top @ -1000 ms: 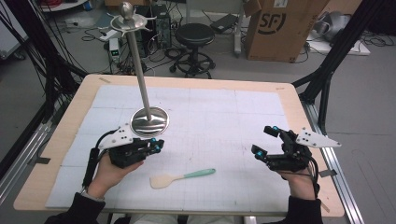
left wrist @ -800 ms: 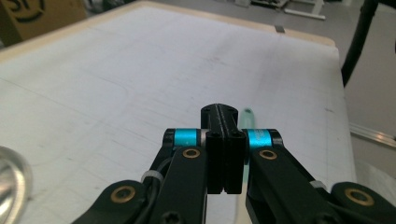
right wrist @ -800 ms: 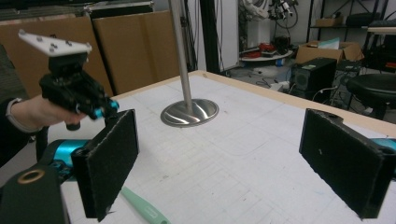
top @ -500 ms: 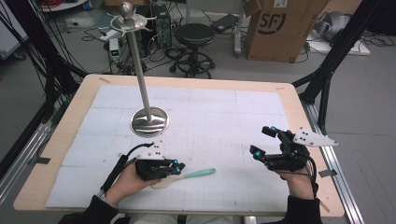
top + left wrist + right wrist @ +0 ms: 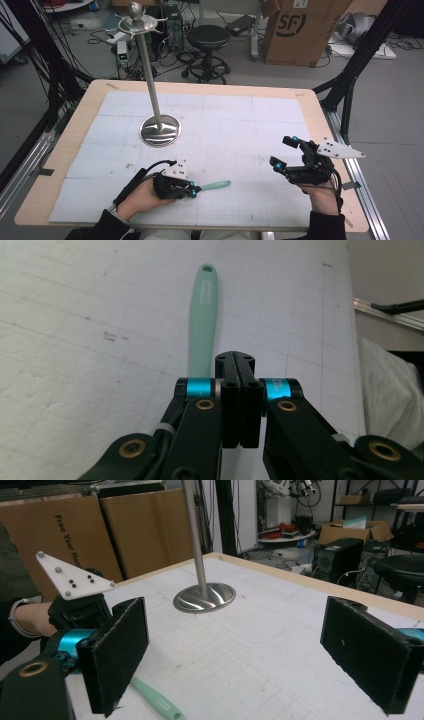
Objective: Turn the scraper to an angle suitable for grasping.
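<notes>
A mint-green spatula [image 5: 216, 186] lies flat on the white gridded mat near the table's front edge, and its head is hidden under my left gripper [image 5: 192, 190]. That gripper rests low over the spatula with its jaws pressed together. In the left gripper view the handle [image 5: 202, 325] runs out just left of the shut jaw tips [image 5: 235, 360], and nothing shows between them. My right gripper [image 5: 283, 151] hovers at the front right, open wide and empty, with its pads [image 5: 120, 650] far apart. The spatula's handle end [image 5: 156, 701] lies below them.
A steel stand with a round base [image 5: 160, 131] and a tall pole topped by hooks [image 5: 137, 17] rises at the mat's left middle. The stand's base [image 5: 205, 597] faces the right gripper. Beyond the table's far edge are a stool [image 5: 207, 37] and a cardboard box [image 5: 300, 30].
My left gripper has come away from the stand's base, toward the person and to the right, down onto the spatula's head. The spatula and the right gripper have hardly moved.
</notes>
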Demonstrator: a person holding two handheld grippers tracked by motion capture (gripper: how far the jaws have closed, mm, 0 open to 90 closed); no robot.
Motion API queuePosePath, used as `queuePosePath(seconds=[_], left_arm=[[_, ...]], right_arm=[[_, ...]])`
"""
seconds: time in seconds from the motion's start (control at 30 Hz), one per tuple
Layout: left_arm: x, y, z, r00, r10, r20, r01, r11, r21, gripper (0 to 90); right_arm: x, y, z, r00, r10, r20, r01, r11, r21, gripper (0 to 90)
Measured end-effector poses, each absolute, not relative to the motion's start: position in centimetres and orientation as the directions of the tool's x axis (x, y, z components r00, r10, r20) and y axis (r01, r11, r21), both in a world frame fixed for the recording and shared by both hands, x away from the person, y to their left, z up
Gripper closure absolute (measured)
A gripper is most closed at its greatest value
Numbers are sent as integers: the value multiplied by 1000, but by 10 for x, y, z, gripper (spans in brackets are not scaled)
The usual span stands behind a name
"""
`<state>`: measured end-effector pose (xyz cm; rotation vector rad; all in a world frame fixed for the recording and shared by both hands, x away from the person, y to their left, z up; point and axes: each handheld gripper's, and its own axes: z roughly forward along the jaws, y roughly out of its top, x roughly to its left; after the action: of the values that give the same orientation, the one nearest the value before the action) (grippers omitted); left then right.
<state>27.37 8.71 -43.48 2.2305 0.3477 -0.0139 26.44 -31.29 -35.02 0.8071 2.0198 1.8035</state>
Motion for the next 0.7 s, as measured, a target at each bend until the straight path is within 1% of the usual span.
queuePosePath(seconds=[0.13,0.3,0.5,0.7], left_arm=[[273,83,-441,966,234,-107,237,-645,727,898],[275,86,-440,959,255,-121,262,-647,716,899],[276,89,-439,960,260,-104,254,-654,713,899],[278,96,-439,954,284,-98,266,-649,712,899]], right_arm=[[265,-312,-351,-791,595,141,209,46,977,110],[265,-310,-351,-794,592,139,209,51,977,110],[266,-310,-352,-794,592,139,209,51,977,110],[265,-312,-352,-790,596,145,212,44,976,110]])
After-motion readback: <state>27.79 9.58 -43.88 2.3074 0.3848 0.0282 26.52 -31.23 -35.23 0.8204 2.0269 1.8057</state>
